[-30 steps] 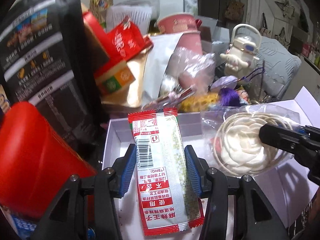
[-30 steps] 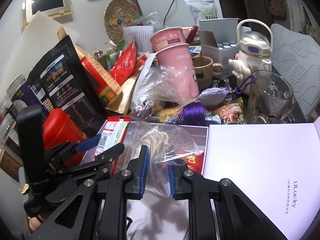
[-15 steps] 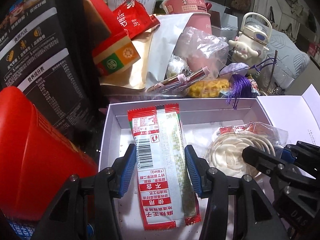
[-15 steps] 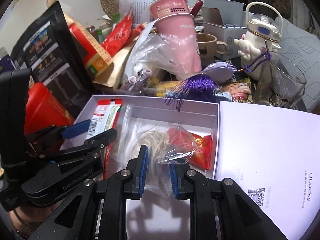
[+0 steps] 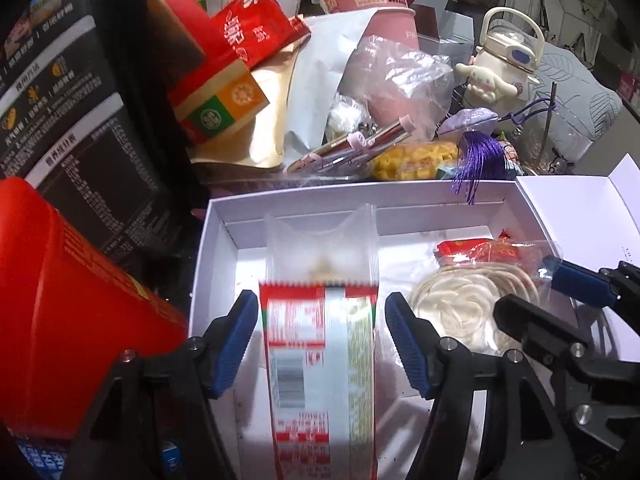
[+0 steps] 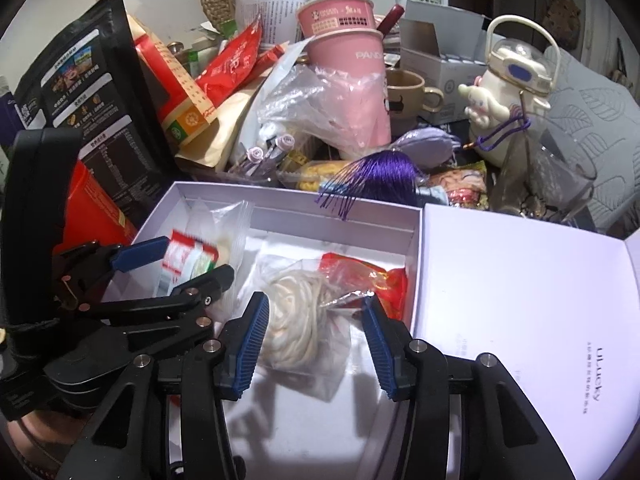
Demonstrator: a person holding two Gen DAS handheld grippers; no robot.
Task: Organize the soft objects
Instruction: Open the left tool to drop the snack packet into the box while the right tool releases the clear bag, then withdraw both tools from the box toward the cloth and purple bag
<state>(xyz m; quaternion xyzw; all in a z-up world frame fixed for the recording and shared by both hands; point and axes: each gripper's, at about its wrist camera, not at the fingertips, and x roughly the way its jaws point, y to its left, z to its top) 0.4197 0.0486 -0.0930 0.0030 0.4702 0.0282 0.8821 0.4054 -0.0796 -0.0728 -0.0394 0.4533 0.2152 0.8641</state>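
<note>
A white box (image 5: 212,240) lies open below both grippers. My left gripper (image 5: 322,340) hangs over the box's left half with its jaws opening. A red and white snack packet (image 5: 320,360) sits blurred between the pads, which no longer press on it. My right gripper (image 6: 314,344) is over the box's right half, its jaws also opening. Between its parted pads a clear bag of white noodles (image 6: 296,312) with a red sachet rests on the box floor (image 6: 340,216). In the right wrist view the left gripper (image 6: 180,264) and the packet (image 6: 184,260) appear at the left.
The box's white lid (image 6: 520,300) lies flat to the right. A red canister (image 5: 60,300) and a black pouch (image 5: 80,120) stand close on the left. Behind the box are pink cups (image 6: 348,60), a purple tassel (image 6: 376,176), a white character bottle (image 6: 508,92) and a glass (image 6: 560,176).
Both grippers went from shut to parted jaws. The snack packet has slipped loose between the left pads, and the noodle bag has dropped from the right pads onto the box floor.
</note>
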